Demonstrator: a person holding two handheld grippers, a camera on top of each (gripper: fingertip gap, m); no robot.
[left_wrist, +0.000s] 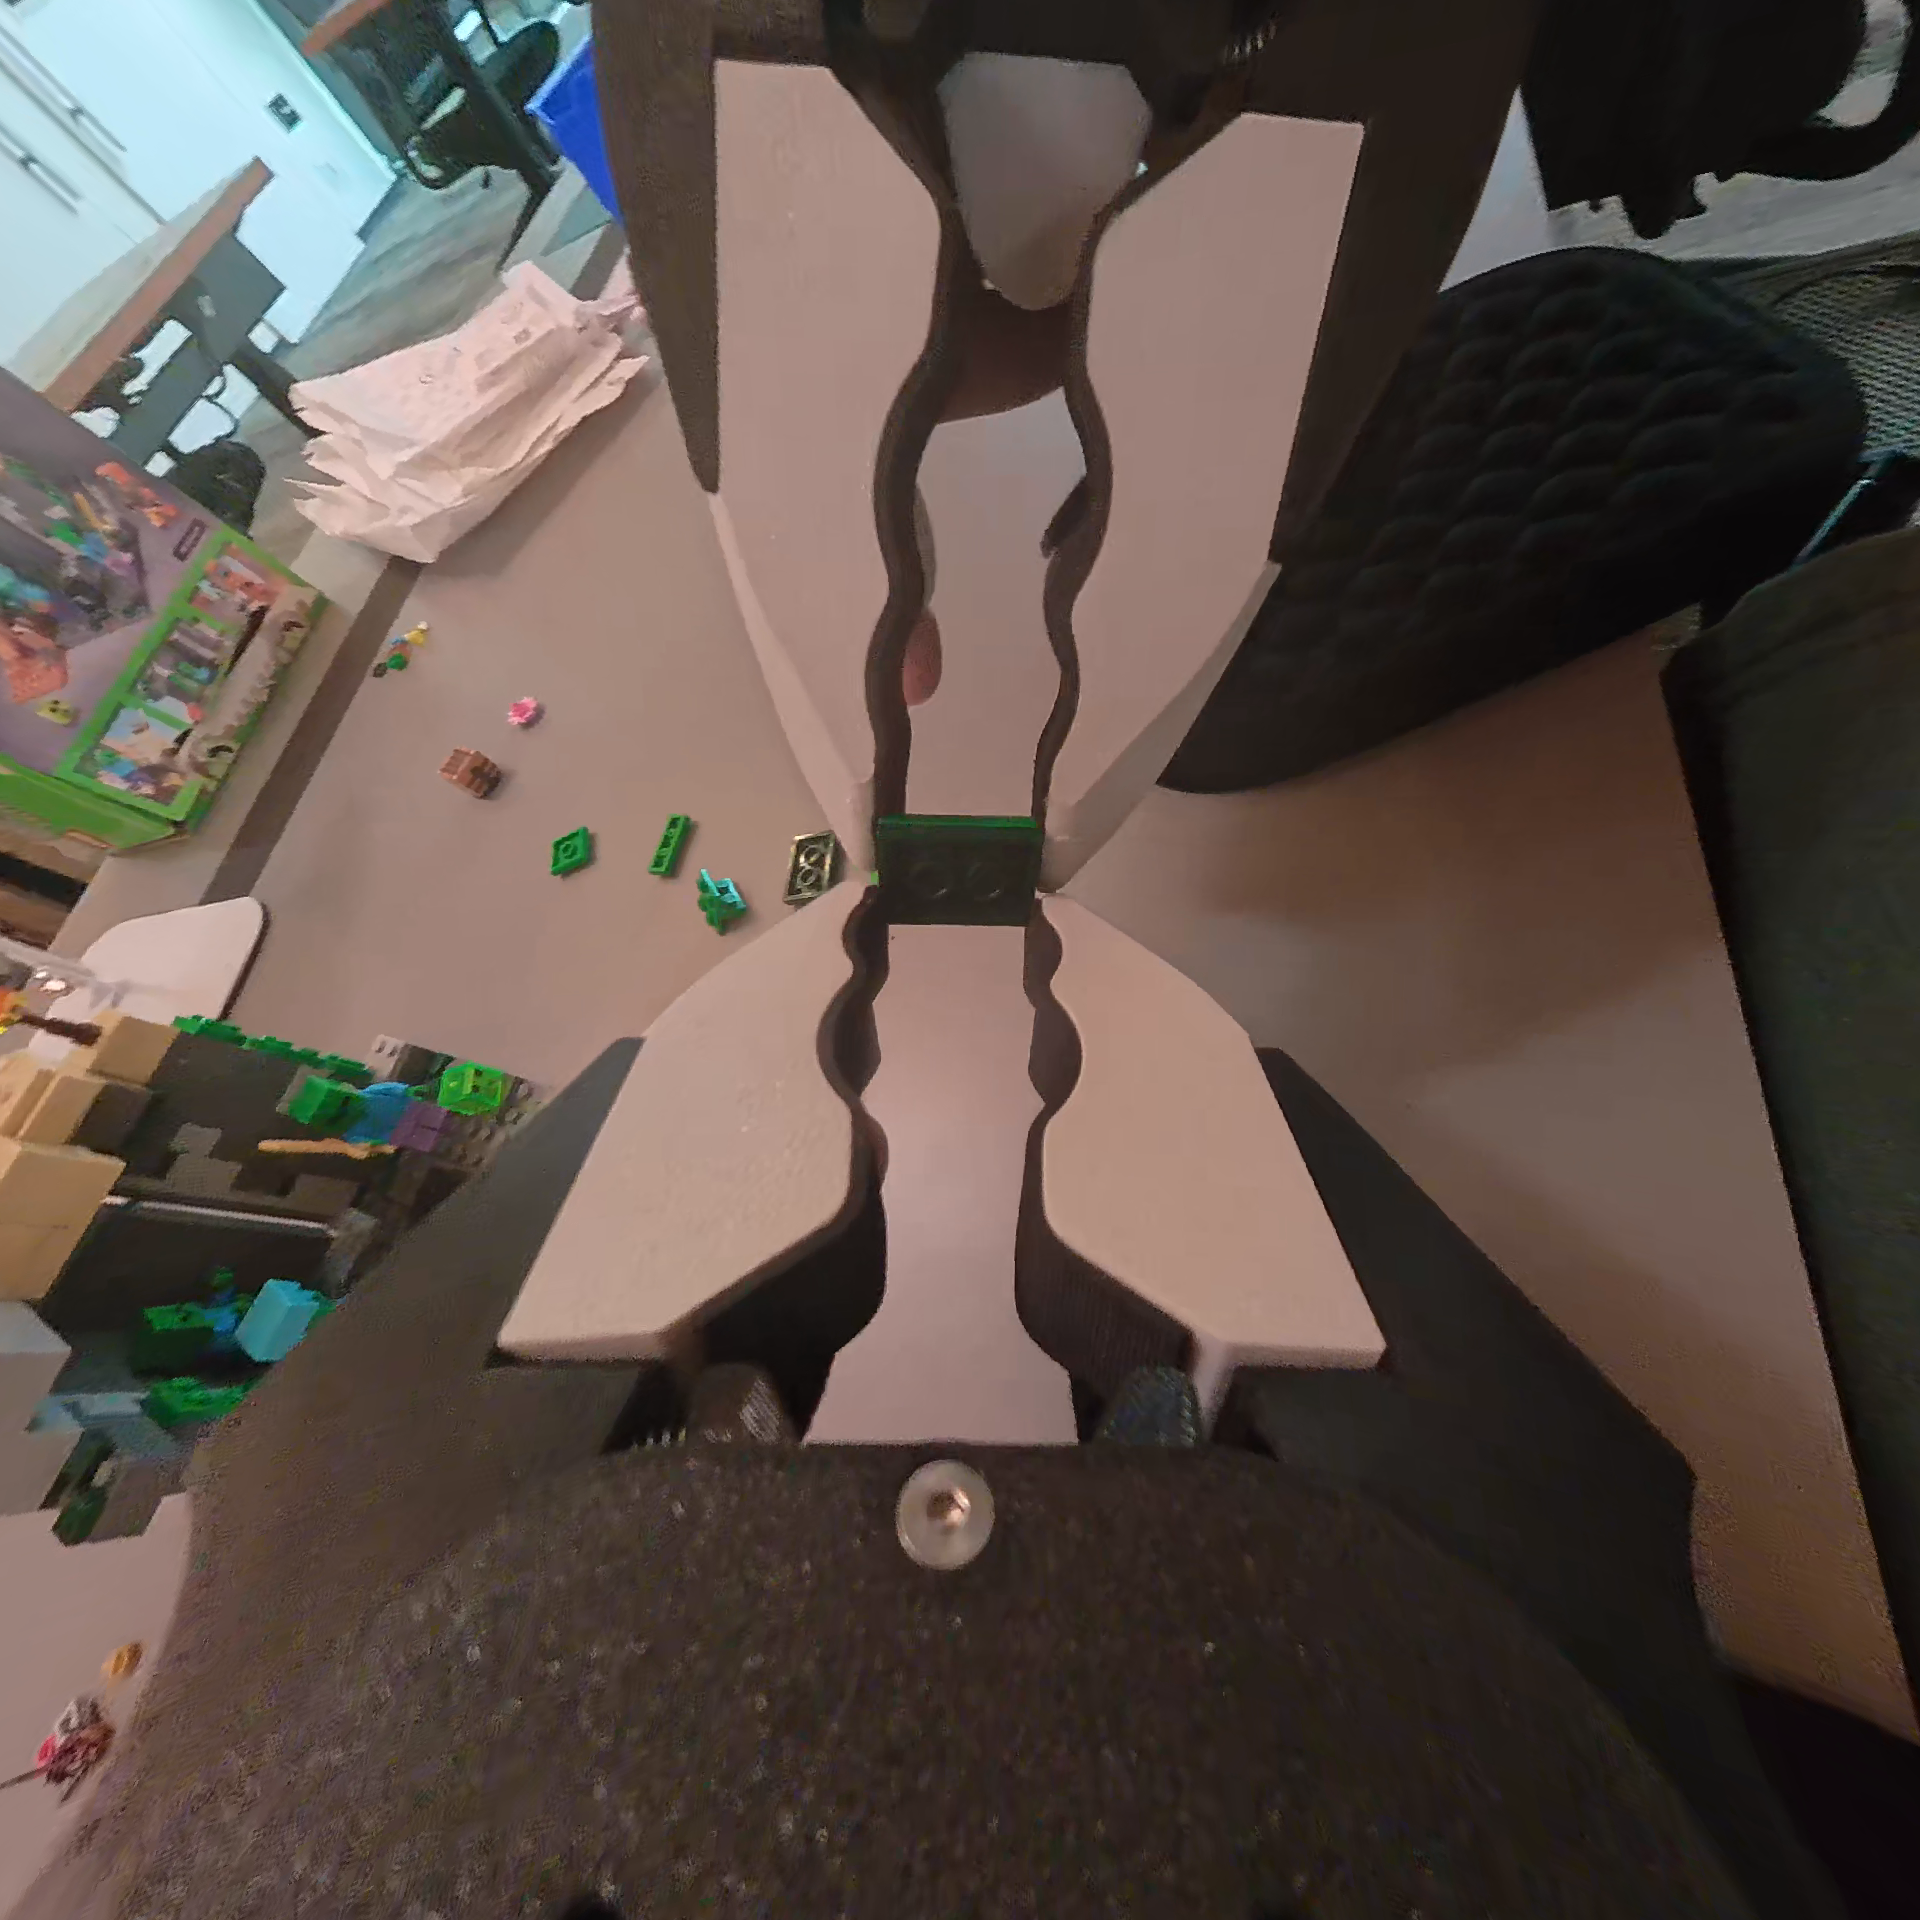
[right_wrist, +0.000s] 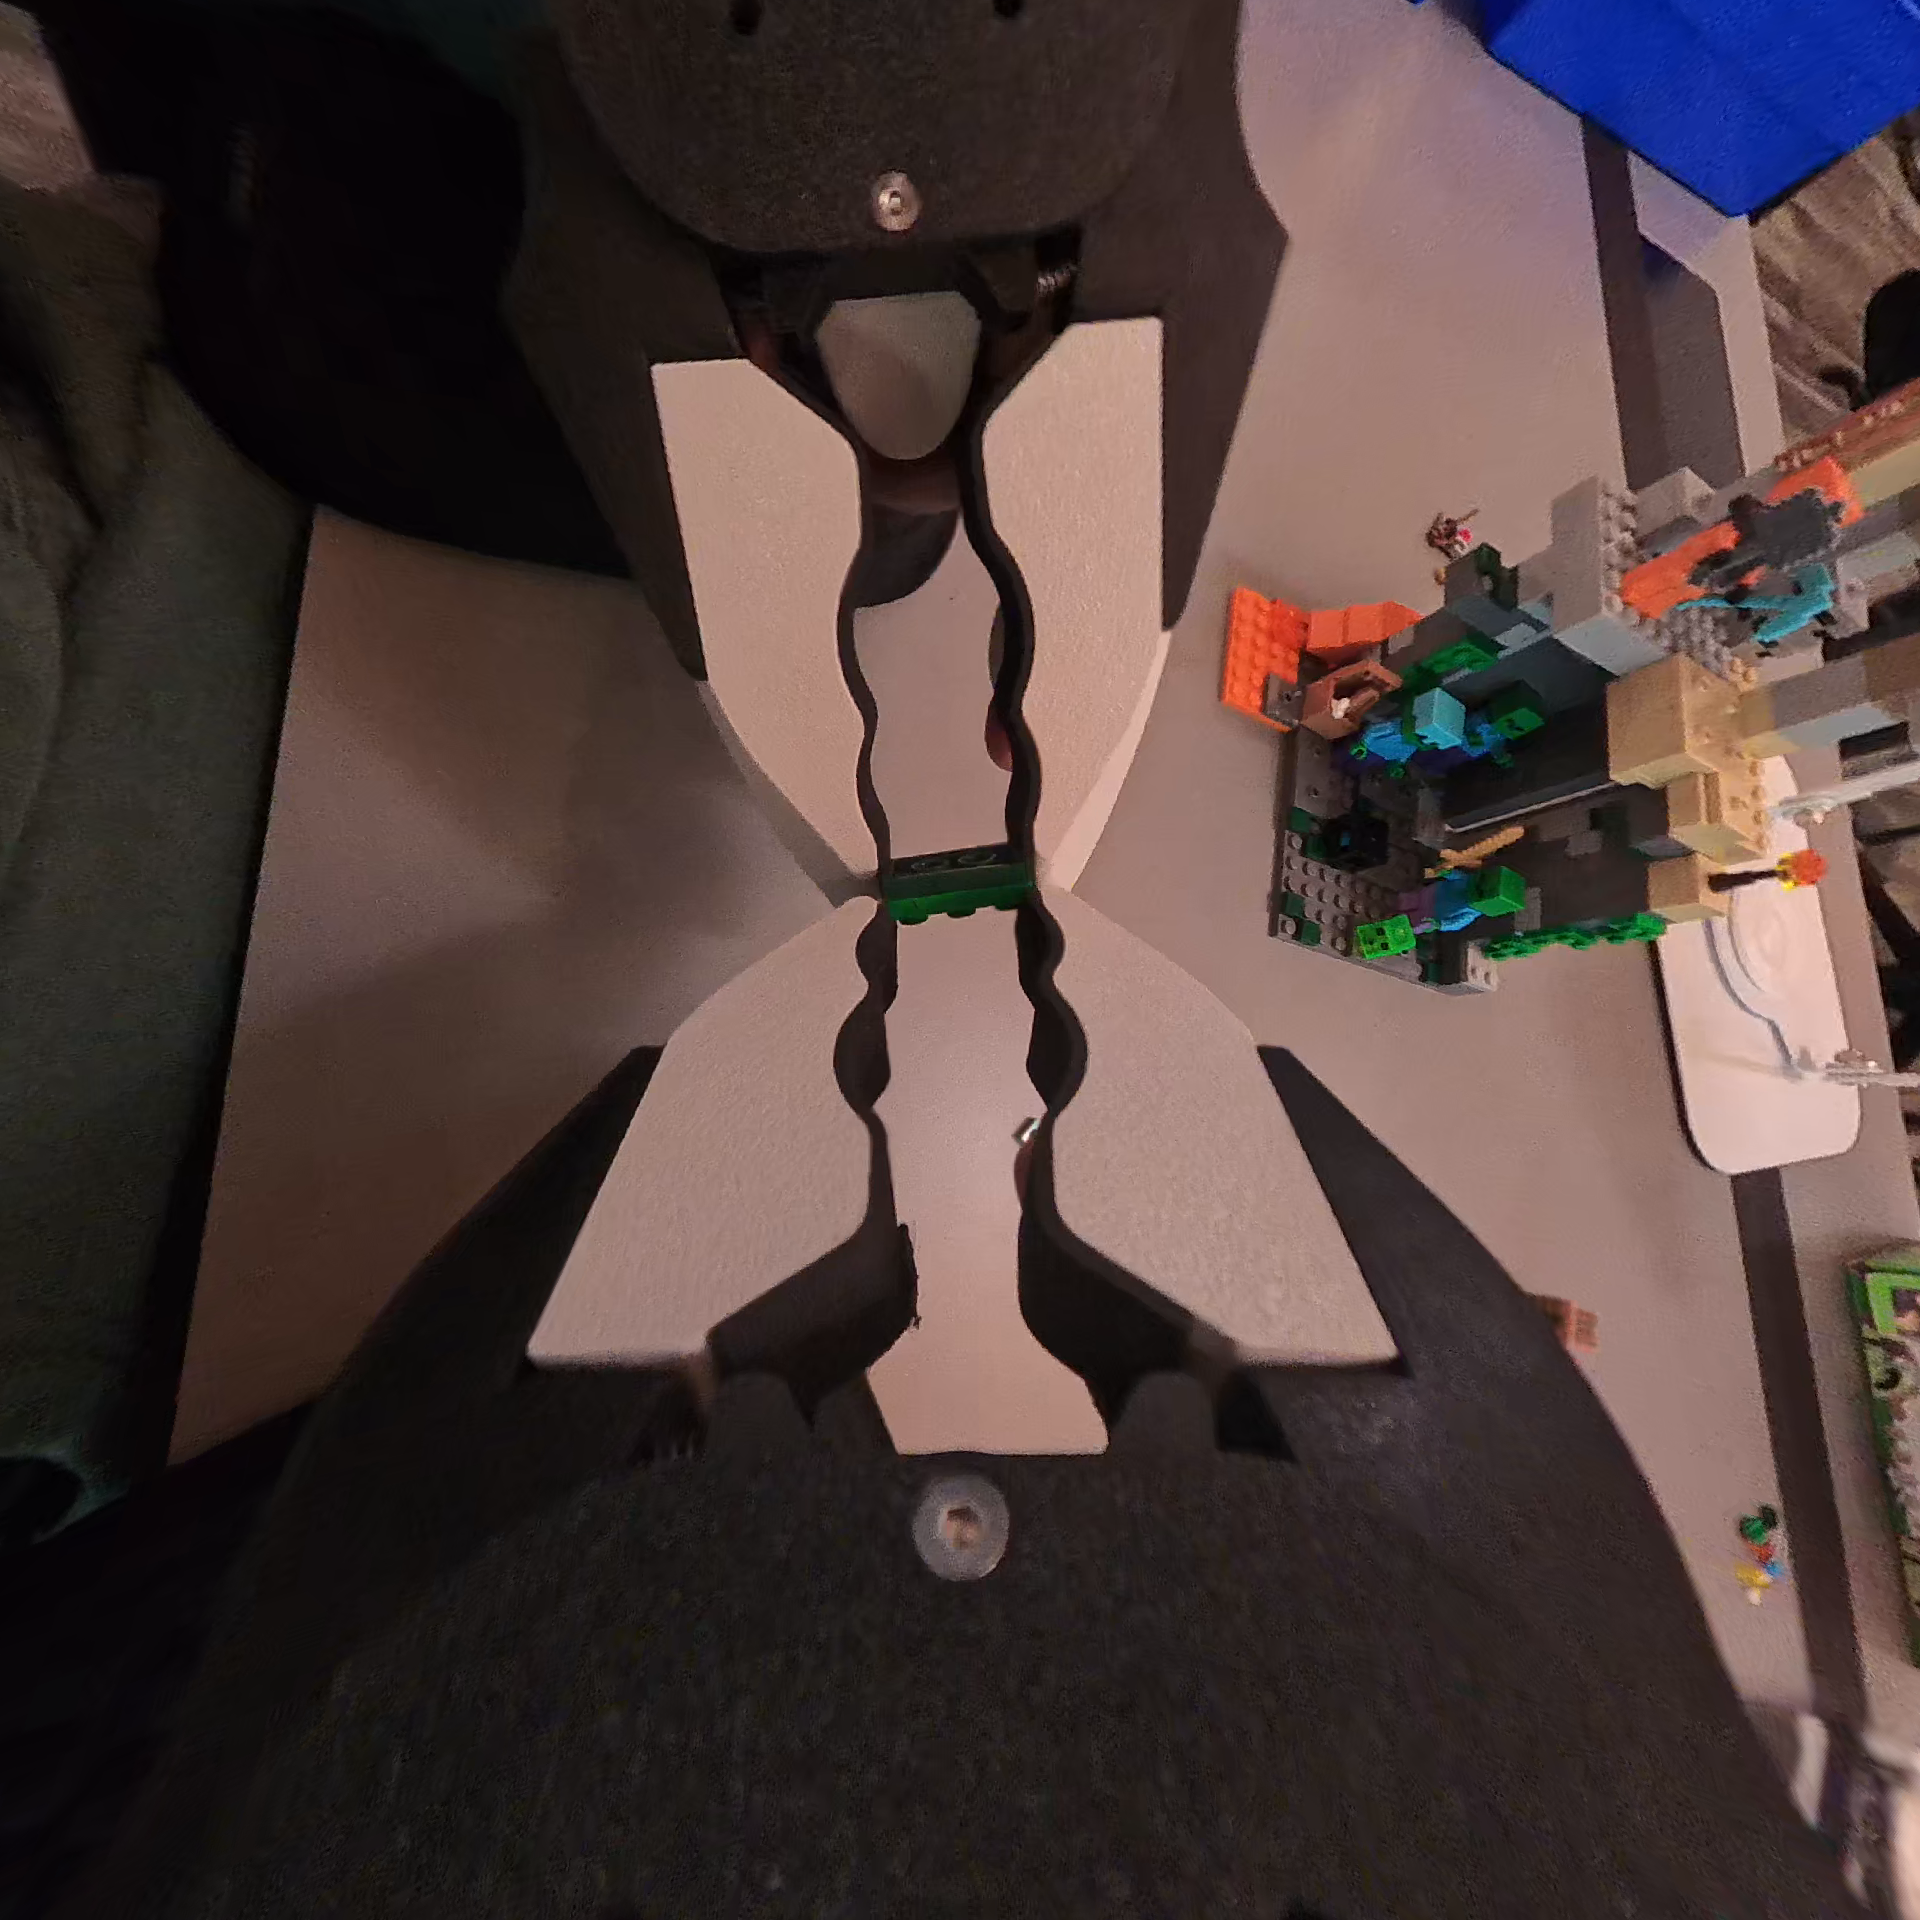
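Green little brick (left_wrist: 956, 871) is pinched tip to tip by both tools, left tool (left_wrist: 956, 904) and right tool (right_wrist: 956, 906) clamped on its ends, above the surface (left_wrist: 1351, 935), right of the loose bricks (left_wrist: 665, 847). Looks light, stiff, slippery.

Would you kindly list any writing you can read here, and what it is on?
Nothing reads clearly.
Toy box: print blurred.
Paper sheets: print too small.
Wall sign: too small.
Green brick, gripped by left gripper and right gripper: no writing visible.
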